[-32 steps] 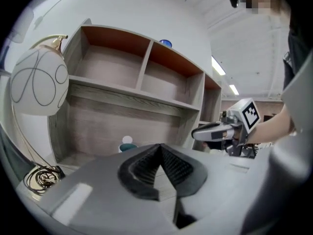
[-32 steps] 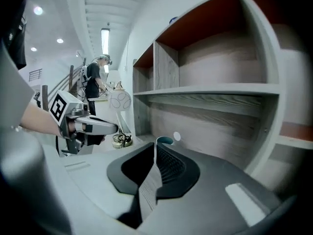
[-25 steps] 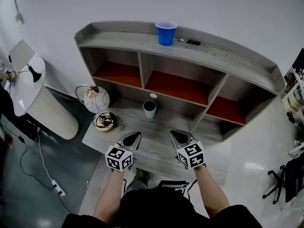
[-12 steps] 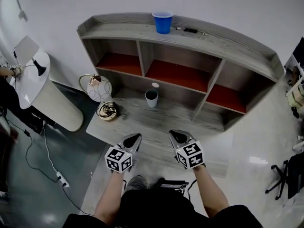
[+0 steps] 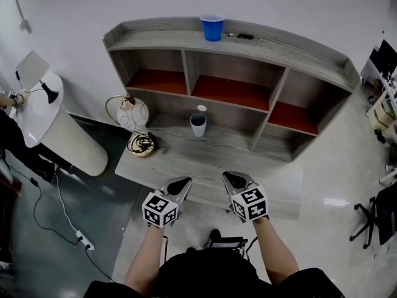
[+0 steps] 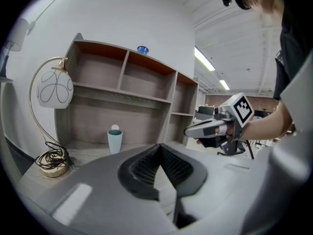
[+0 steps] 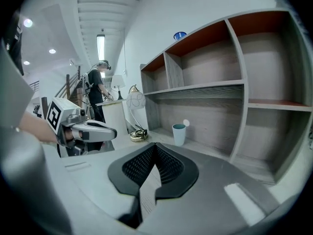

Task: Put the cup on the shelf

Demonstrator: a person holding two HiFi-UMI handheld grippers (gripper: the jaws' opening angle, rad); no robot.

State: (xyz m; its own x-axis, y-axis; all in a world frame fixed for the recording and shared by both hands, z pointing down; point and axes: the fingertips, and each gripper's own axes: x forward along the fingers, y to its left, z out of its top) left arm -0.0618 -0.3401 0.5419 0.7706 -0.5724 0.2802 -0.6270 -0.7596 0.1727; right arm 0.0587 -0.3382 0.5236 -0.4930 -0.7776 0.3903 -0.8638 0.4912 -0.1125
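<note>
On desk (image 5: 217, 157), cup (image 5: 198, 125) well beyond left claw (image 5: 184, 180), right claw (image 5: 227, 176); both closed, empty.

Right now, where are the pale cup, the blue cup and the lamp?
pale cup (image 5: 198, 129): head view, on its side wall below the rim.
blue cup (image 5: 212, 31): head view, on its side wall.
lamp (image 5: 133, 113): head view, on its round white shade.

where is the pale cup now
Head view, centre: the pale cup stands on the low ledge before the middle bay of the shelf, right of the lamp.
</note>
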